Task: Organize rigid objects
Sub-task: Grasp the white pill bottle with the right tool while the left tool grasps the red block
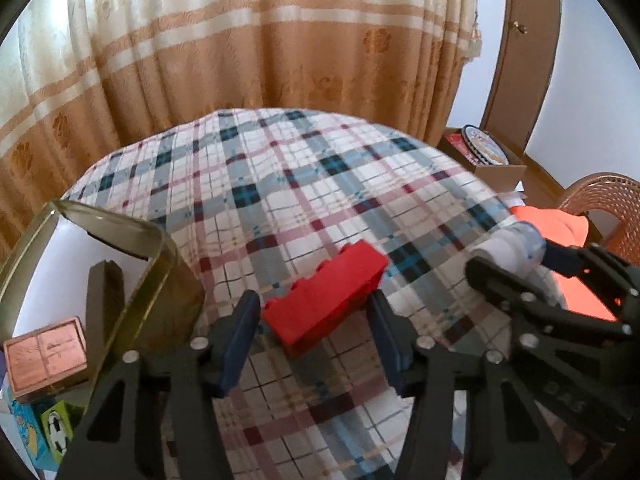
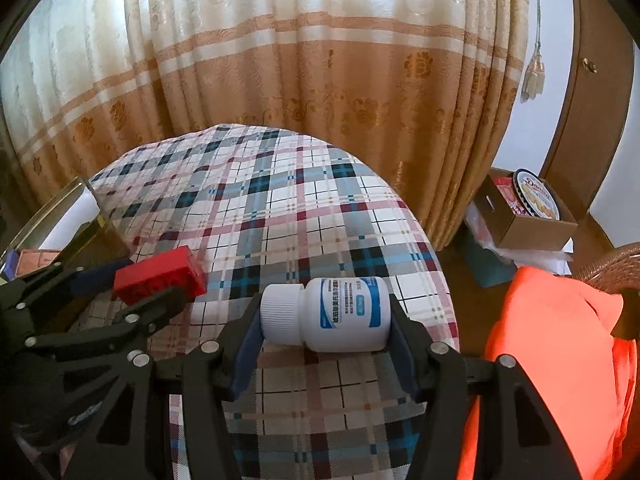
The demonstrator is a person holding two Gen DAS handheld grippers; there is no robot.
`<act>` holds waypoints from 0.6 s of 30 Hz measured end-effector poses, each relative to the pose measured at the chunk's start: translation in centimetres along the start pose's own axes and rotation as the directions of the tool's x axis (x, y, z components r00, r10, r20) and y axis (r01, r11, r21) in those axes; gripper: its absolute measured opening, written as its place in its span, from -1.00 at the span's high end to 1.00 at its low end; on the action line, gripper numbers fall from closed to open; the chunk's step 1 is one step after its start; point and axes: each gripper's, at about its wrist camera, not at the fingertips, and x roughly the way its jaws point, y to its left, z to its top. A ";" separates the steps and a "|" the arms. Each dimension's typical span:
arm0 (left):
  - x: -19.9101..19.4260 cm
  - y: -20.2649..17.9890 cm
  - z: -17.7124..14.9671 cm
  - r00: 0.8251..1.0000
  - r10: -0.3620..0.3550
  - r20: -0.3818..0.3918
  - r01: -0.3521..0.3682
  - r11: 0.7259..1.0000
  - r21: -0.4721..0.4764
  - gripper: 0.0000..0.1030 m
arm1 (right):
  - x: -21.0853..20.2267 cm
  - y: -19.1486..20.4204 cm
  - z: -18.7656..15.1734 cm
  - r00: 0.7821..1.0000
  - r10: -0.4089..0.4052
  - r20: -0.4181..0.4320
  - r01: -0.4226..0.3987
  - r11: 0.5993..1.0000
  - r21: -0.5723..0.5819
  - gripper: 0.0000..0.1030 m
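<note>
My left gripper (image 1: 314,312) is shut on a red toy brick (image 1: 326,298), held slantwise above the plaid tablecloth (image 1: 280,184). The brick also shows in the right wrist view (image 2: 160,274). My right gripper (image 2: 326,316) is shut on a white pill bottle (image 2: 324,314) with a blue label, lying sideways with its cap to the left. The bottle shows in the left wrist view (image 1: 508,248) at the right. A gold metal tin (image 1: 120,264) stands open at the left edge of the table.
A small pink box (image 1: 46,354) and a carton with a football print (image 1: 56,430) sit by the tin. An orange cloth (image 2: 560,360) lies over a wicker chair (image 1: 600,200) at the right. A cardboard box (image 2: 532,216) with a cookie tin stands behind; curtains hang beyond the table.
</note>
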 end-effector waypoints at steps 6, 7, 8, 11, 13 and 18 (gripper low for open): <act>0.2 0.0 -0.1 1.000 -0.014 -0.006 0.014 1.000 -0.002 0.24 | 0.1 0.4 0.0 1.000 -0.013 -0.003 0.013 1.000 -0.024 -0.15; 0.2 0.0 -0.1 1.000 -0.017 -0.006 0.017 1.000 -0.001 0.25 | 0.1 0.4 0.0 1.000 -0.013 -0.004 0.013 1.000 -0.025 -0.16; 0.2 0.0 -0.1 1.000 -0.023 -0.006 0.023 1.000 -0.001 0.31 | 0.1 0.4 0.0 1.000 -0.015 -0.005 0.015 1.000 -0.026 -0.16; 0.0 0.1 -0.1 0.999 -0.041 -0.002 0.041 0.999 -0.002 0.59 | 0.1 0.5 0.0 1.000 -0.018 -0.005 0.018 0.999 -0.033 -0.16; 0.0 0.1 -0.1 0.999 -0.046 -0.001 0.046 0.999 0.003 0.59 | 0.1 0.6 0.0 1.000 -0.019 -0.005 0.019 0.999 -0.037 -0.16; -0.2 0.2 -0.2 0.998 -0.061 0.002 0.061 0.998 0.002 0.59 | 0.1 0.6 0.1 1.000 -0.016 -0.004 0.016 0.999 -0.037 -0.16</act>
